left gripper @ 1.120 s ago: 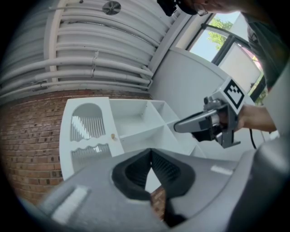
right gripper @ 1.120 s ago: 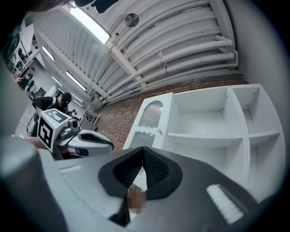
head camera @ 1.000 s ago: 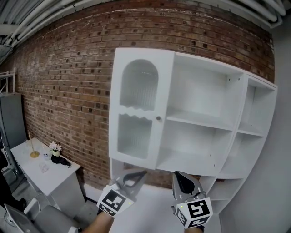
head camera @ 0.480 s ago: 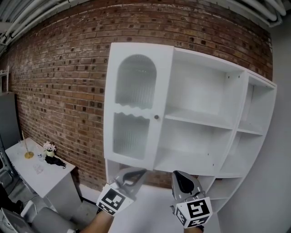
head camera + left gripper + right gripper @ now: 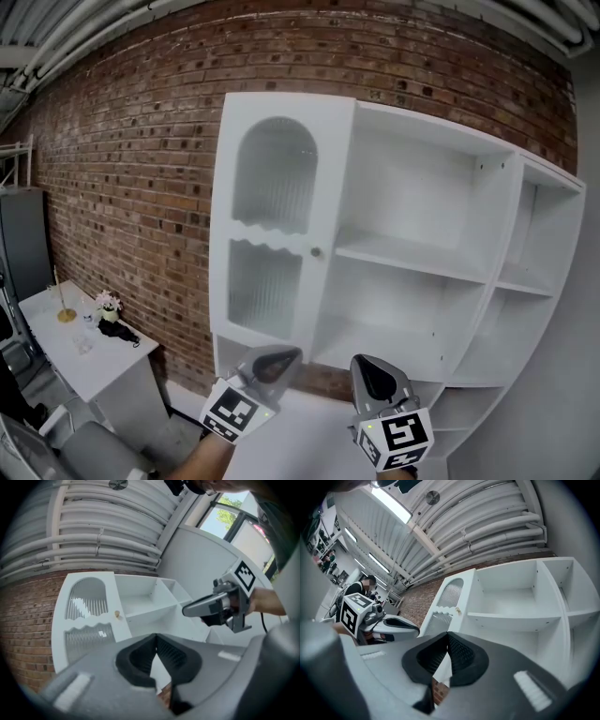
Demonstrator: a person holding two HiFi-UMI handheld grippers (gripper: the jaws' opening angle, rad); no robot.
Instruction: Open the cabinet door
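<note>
Left tongs (image 5: pixel 279 358) and right tongs (image 5: pixel 367 368) both pinched together, empty, well short of cabinet door (image 5: pixel 277 225). We'd spread right tongs, line up on knob (image 5: pixel 316 251), pull gently.

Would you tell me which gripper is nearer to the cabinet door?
Left. The left gripper hangs just under the cabinet door; the right gripper is farther right, below the open shelves.
</note>
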